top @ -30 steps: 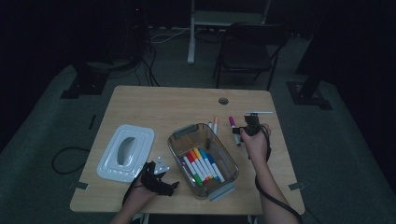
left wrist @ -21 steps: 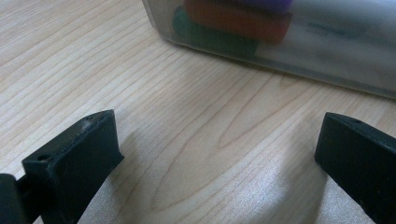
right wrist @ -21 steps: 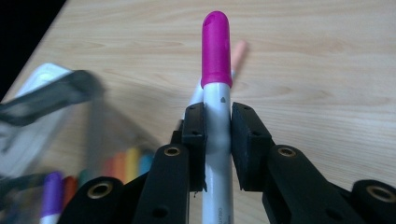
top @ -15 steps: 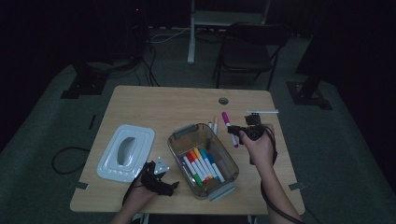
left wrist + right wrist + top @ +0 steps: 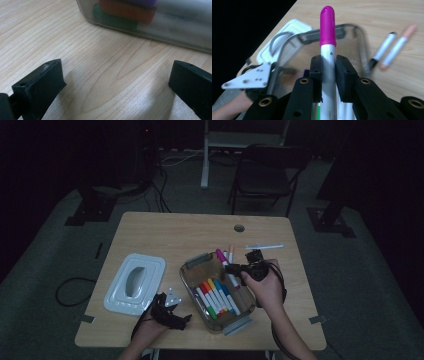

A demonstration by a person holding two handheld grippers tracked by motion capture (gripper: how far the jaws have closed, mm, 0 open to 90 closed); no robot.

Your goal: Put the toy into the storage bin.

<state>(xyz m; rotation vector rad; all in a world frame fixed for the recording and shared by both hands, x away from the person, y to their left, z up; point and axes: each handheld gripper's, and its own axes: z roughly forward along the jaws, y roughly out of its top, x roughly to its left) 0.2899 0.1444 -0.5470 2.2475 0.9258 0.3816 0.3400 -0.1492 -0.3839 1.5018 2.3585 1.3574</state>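
Right claw (image 5: 328, 72) grips magenta marker (image 5: 327, 25) above wooden table (image 5: 165, 232).

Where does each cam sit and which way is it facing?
High view: above the person's side, looking forward and down at the table; both forearms enter from below.
Left gripper view: on the left gripper, low over the wood, facing the bin; open jaws show.
Right gripper view: on the right gripper, looking along the pink marker toward the bin.
Shared: bin, table.
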